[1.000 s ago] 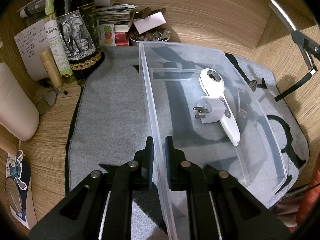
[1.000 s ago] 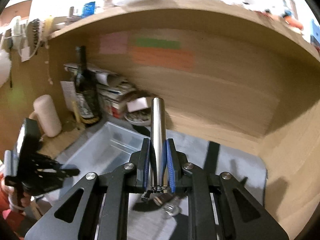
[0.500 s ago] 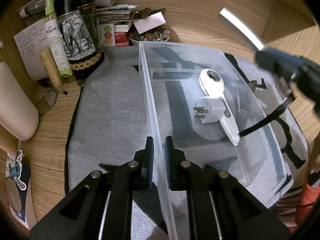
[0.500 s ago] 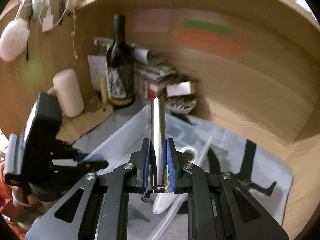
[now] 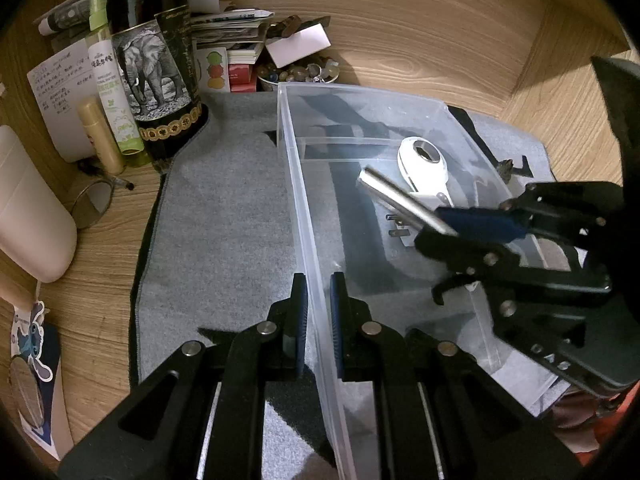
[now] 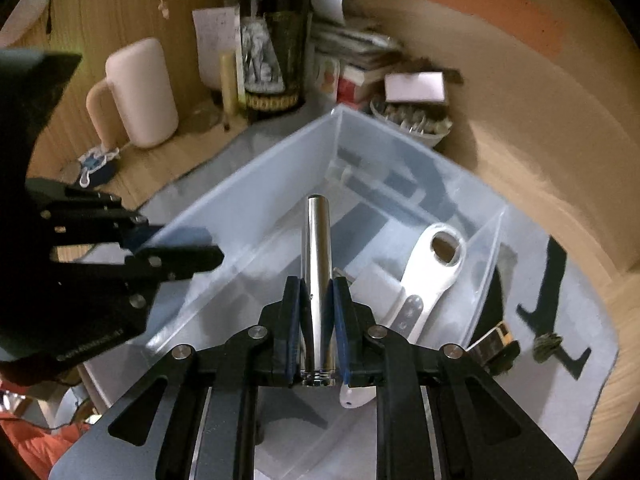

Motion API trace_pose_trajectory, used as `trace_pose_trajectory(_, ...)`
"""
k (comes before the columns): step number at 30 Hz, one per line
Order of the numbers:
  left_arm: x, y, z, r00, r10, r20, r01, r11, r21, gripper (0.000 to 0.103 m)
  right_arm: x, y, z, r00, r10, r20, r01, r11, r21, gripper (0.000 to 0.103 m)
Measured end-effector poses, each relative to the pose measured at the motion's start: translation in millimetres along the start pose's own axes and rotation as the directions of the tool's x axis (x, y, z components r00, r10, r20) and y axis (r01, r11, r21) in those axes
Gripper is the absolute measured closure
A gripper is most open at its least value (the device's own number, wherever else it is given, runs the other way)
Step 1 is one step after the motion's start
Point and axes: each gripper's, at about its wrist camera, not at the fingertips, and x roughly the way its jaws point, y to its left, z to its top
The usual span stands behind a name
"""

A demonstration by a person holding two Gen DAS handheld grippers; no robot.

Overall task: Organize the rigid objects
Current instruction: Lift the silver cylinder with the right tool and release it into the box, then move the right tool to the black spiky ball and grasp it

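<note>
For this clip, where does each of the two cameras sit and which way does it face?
Left wrist: sits on the left claw, looking down along its fingers, which pinch the clear bin wall; the right claw shows at right.
Right wrist: sits on the right claw, looking down into the bin, gripping a metal tube; the left claw shows at left.
Shared: bin, tube, white opener, wine bottle.

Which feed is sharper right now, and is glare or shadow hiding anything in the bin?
Left wrist view: sharp, dim warm light; only the right gripper and its metal tube smear. Right wrist view: motion-blurred background, tube crisp with bright highlights. Clear bin walls show mild sheen; the grippers' shadows darken its floor, yet the white tool stays readable.
</note>
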Motion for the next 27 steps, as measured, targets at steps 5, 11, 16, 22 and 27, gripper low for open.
trace_pose_trajectory(5, 0.3, 0.3, -0.3, 1.0, -0.003, 0.001, 0.003, 1.0, -0.004, 0.093, 9.4, 6.7, -4.9, 0.998, 0.005, -0.056, -0.007, 0.999, -0.047, 0.089)
trace_pose_trajectory(11, 0.1, 0.2, -0.6, 1.0, -0.003, 0.0, 0.003, 1.0, -0.004, 0.093, 7.6, 8.9, -7.0, 0.998, -0.004, -0.057, 0.0, 0.998, -0.065, 0.089)
trace_pose_trajectory(16, -0.5, 0.2, -0.5, 1.0, -0.002, 0.0, 0.002, 1.0, -0.003, 0.093, 0.0, 1.7, -4.9, 1.0, 0.001, -0.032, -0.002, 0.999, -0.035, 0.085)
trace_pose_trajectory(22, -0.5, 0.7, 0.0, 1.0, -0.002, -0.001, 0.002, 1.0, -0.004, 0.093, -17.8, -8.2, -2.2, 0.999, -0.02, 0.035, 0.02, 1.0, 0.004, 0.072)
trace_pose_trajectory(27, -0.4, 0.4, -0.8, 1.0, 0.002, 0.0, -0.002, 1.0, 0.001, 0.093, -41.2, -24.1, 0.7, 0.993, -0.056, 0.106, 0.05, 0.997, 0.056, 0.061)
